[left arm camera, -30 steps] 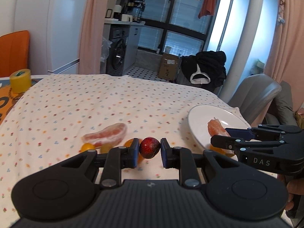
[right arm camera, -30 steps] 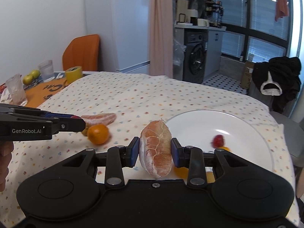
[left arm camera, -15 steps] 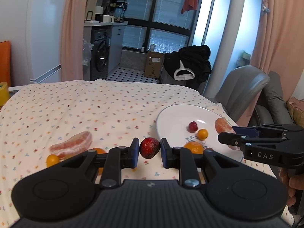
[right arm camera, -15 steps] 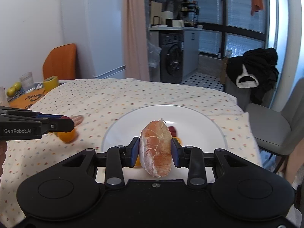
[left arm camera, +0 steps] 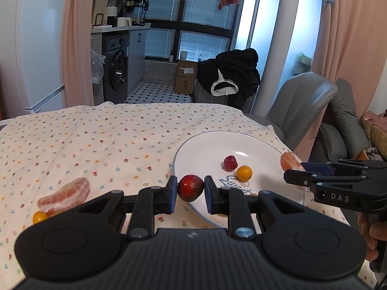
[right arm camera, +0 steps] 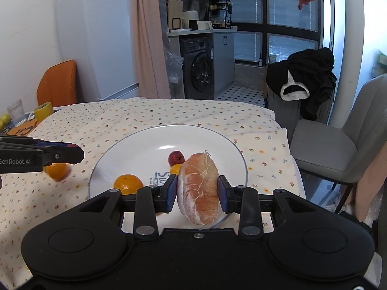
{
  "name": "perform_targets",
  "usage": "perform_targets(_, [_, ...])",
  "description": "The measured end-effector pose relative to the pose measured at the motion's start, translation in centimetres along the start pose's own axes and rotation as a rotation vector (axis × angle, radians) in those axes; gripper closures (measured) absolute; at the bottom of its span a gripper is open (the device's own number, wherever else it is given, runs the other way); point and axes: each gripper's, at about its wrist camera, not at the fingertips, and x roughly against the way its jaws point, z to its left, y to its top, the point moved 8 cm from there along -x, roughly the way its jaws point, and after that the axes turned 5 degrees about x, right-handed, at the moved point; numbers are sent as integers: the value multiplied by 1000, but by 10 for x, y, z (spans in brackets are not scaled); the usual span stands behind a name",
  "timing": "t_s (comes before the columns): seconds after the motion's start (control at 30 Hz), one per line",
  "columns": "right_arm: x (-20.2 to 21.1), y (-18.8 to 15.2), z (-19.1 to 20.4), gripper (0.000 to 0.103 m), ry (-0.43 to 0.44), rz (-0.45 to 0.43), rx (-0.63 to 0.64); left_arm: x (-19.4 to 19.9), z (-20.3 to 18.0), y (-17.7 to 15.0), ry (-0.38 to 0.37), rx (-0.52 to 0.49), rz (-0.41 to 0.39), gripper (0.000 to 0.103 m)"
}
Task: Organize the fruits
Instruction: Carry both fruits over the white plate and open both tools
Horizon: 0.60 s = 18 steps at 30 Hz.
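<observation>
My left gripper (left arm camera: 189,188) is shut on a dark red fruit (left arm camera: 190,187), held just above the near left rim of the white plate (left arm camera: 200,149). My right gripper (right arm camera: 197,191) is shut on a peeled pomelo segment (right arm camera: 198,188) over the plate's near right part (right arm camera: 135,145). On the plate lie a small red fruit (right arm camera: 176,157), a small yellow fruit (left arm camera: 244,172) and an orange (right arm camera: 128,184). A second pomelo segment (left arm camera: 65,194) and a small yellow fruit (left arm camera: 40,216) rest on the cloth to the left. Another orange (right arm camera: 56,171) sits left of the plate.
The table wears a flower-dotted cloth (left arm camera: 96,140). A grey chair (right arm camera: 338,149) stands at the right edge. A glass (right arm camera: 15,112), a yellow tape roll (right arm camera: 43,111) and an orange chair (right arm camera: 56,83) are at the far left.
Both grippers have swung right toward the plate with their fruit still held. The plate now fills the middle of the right wrist view, and the loose fruit has slid to the left.
</observation>
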Motion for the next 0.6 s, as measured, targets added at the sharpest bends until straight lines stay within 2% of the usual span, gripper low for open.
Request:
perform_targets(0.4, [-15, -5, -7, 69, 15, 4, -25, -26, -13, 6, 22, -28, 28, 81])
perform_targets(0.47, [-16, -6, -9, 65, 12, 0, -28, -30, -15, 6, 22, -31, 34, 81])
perform_targets(0.6, [-14, -9, -13, 63, 21, -5, -48, -39, -20, 7, 18, -36, 44, 81])
